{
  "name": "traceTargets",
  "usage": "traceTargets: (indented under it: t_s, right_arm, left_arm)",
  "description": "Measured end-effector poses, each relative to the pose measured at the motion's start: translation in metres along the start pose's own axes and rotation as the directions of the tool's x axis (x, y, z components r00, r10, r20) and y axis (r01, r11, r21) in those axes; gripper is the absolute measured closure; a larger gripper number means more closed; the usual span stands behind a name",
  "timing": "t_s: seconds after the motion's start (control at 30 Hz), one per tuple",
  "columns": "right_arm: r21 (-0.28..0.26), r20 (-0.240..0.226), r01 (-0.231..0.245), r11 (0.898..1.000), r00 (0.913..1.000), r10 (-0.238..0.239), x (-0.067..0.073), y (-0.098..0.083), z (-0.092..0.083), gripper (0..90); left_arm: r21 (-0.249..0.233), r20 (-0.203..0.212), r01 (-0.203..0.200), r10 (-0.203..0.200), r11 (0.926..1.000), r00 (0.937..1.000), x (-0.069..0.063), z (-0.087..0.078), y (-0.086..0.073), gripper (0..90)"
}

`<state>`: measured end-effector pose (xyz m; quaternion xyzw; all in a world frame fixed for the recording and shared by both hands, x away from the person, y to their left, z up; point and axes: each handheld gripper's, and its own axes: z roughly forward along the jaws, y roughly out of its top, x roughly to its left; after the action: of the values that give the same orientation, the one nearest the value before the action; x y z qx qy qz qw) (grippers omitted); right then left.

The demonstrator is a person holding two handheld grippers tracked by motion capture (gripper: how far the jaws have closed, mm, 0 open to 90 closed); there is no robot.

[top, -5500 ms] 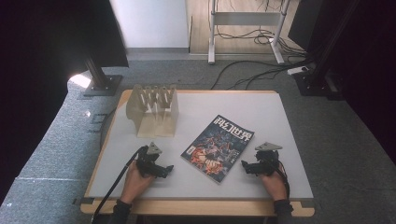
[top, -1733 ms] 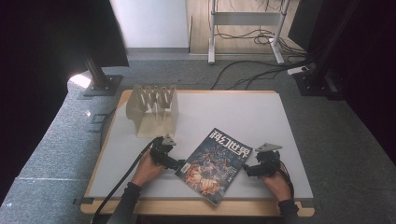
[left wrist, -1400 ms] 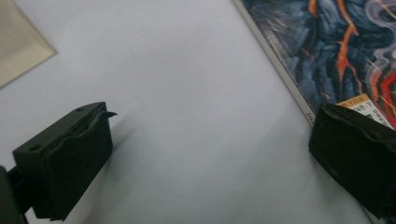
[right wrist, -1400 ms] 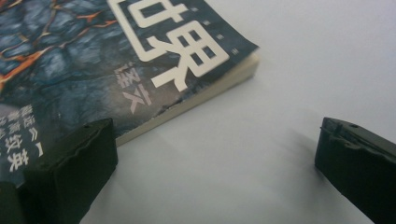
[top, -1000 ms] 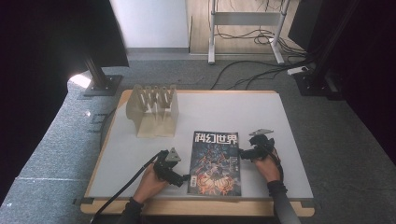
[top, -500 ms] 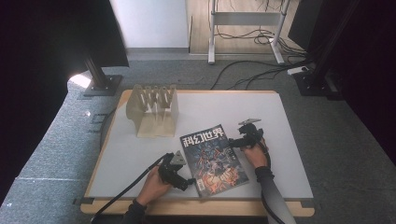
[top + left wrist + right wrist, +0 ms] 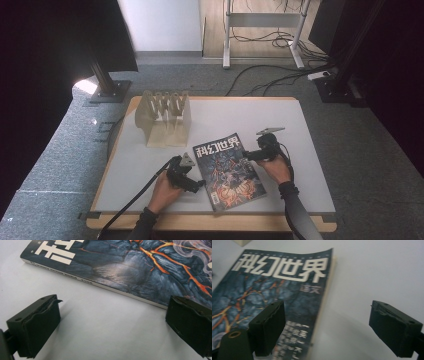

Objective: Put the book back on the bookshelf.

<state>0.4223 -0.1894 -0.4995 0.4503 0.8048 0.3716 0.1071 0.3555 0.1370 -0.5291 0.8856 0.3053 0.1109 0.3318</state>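
thin glossy dark-blue magazine with orange lava cover point(image 7: 228, 170) lying flat lower centre of white desk point(image 7: 300, 125) | left gripper point(image 7: 199, 186) at spine, right gripper point(image 7: 246, 155) at upper right edge, both jaws gaping wide, empty | light, floppy, slick; pinching the stiffer spine looks best

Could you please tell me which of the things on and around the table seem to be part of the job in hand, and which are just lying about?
In the job, it seems:
magazine
left claw, open
right claw, open

Lying about:
wooden rack
floor cables
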Motion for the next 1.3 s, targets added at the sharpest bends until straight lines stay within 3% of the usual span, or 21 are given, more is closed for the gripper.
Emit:
traceTargets:
  t_s: [0.27, 0.4, 0.57, 0.77, 0.8, 0.83, 0.9, 0.93, 0.97, 1.0, 1.03, 1.2, 1.3]
  right_arm:
    - [0.034, -0.049, -0.02, 0.999, 0.9985, 0.022, 0.01, 0.007, 0.021, 24.5]
    - [0.072, -0.085, -0.072, 0.995, 0.9933, 0.078, 0.009, 0.006, 0.032, 31.4]
    - [0.067, -0.074, -0.109, 0.992, 0.9907, 0.114, 0.01, 0.004, 0.03, 35.7]
    - [0.055, -0.149, -0.199, 0.978, 0.9673, 0.205, 0.002, -0.005, 0.019, 43.6]
    - [0.052, -0.167, -0.203, 0.978, 0.9636, 0.209, 0.001, -0.006, 0.016, 46.2]
    - [0.053, -0.218, -0.2, 0.978, 0.9539, 0.207, 0.003, -0.01, 0.013, 48.9]
    - [0.047, -0.217, -0.191, 0.981, 0.9562, 0.196, 0.006, -0.01, 0.011, 49.5]
    - [0.042, -0.203, -0.166, 0.985, 0.9641, 0.171, 0.008, -0.008, 0.009, 50.1]
    - [0.053, -0.173, -0.11, 0.993, 0.9778, 0.117, 0.013, -0.002, 0.008, 50.1]
    - [0.053, -0.173, -0.11, 0.993, 0.9778, 0.117, 0.013, -0.002, 0.008, 50.1]
    - [0.056, -0.158, -0.082, 0.995, 0.9833, 0.09, 0.015, 0.004, 0.011, 50.7]
    - [0.062, -0.142, -0.042, 0.997, 0.9885, 0.05, 0.016, 0.017, 0.022, 52.4]
    - [0.067, -0.129, -0.017, 0.998, 0.9913, 0.026, 0.017, 0.026, 0.03, 58.3]
  left_arm:
    - [0.001, -0.003, 0.005, -0.005, 1.0, 1.0, 0.0, 0.0, 0.0, 0.0]
    - [0.0, -0.005, 0.006, -0.006, 1.0, 1.0, -0.001, 0.001, 0.0, 0.0]
    - [0.0, -0.005, 0.007, -0.007, 1.0, 1.0, 0.0, 0.001, 0.0, 0.0]
    - [0.001, -0.004, 0.008, -0.008, 1.0, 1.0, 0.0, 0.001, 0.001, 0.0]
    - [0.001, -0.004, 0.008, -0.008, 1.0, 1.0, 0.0, 0.001, 0.001, 0.0]
    - [0.001, -0.005, 0.008, -0.008, 1.0, 1.0, 0.0, 0.001, 0.001, 0.0]
    - [0.001, -0.005, 0.008, -0.008, 1.0, 1.0, 0.0, 0.001, 0.001, 0.0]
    - [0.0, -0.005, 0.008, -0.008, 1.0, 1.0, 0.0, 0.001, 0.001, 0.0]
    - [0.0, -0.005, 0.008, -0.008, 1.0, 1.0, 0.0, 0.001, 0.001, 0.0]
    - [0.0, -0.006, 0.008, -0.008, 1.0, 1.0, -0.001, 0.001, 0.001, 0.0]
    - [0.0, -0.008, 0.007, -0.007, 1.0, 0.9999, -0.001, 0.001, 0.001, 0.0]
    - [0.0, -0.008, 0.007, -0.007, 1.0, 0.9999, -0.001, 0.001, 0.001, 0.0]
    - [0.002, -0.008, 0.005, -0.005, 1.0, 1.0, -0.001, 0.001, 0.001, 0.0]
